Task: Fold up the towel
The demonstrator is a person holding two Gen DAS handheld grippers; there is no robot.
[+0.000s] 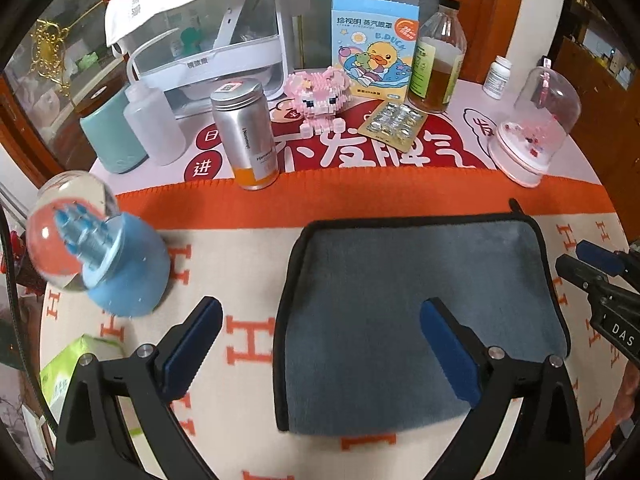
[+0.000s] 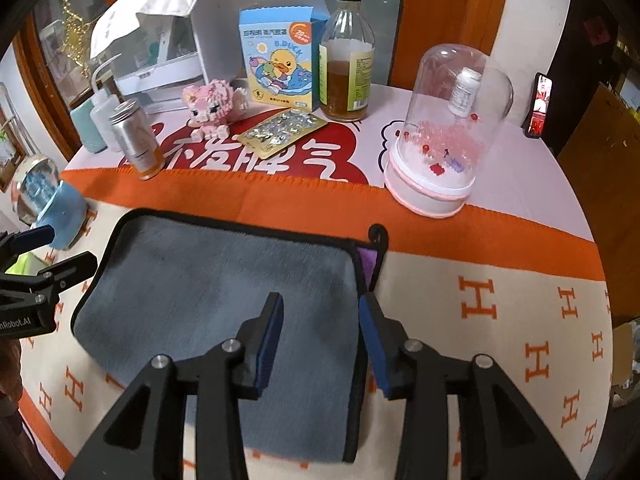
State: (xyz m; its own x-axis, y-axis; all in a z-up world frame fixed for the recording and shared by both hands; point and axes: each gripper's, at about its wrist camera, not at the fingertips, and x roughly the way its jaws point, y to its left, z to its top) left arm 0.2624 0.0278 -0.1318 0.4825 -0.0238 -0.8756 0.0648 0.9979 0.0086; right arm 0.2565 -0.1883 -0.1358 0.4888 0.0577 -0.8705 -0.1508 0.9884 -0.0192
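1 grey towel with black trim lies flat on the orange-and-cream blanket in the left wrist view. The left gripper hangs over its left edge, jaws spread wide, nothing between them, 1 finger over blanket, 1 over towel. Behind sit 2 snow globes, 1 blue and 1 pink, plus 1 silver can and 1 duck box.

Right wrist view: same 1 towel, a purple tag at its far right corner. The right gripper straddles the right edge, jaws apart, empty. 1 amber bottle stands behind, 1 pill sheet lies flat.
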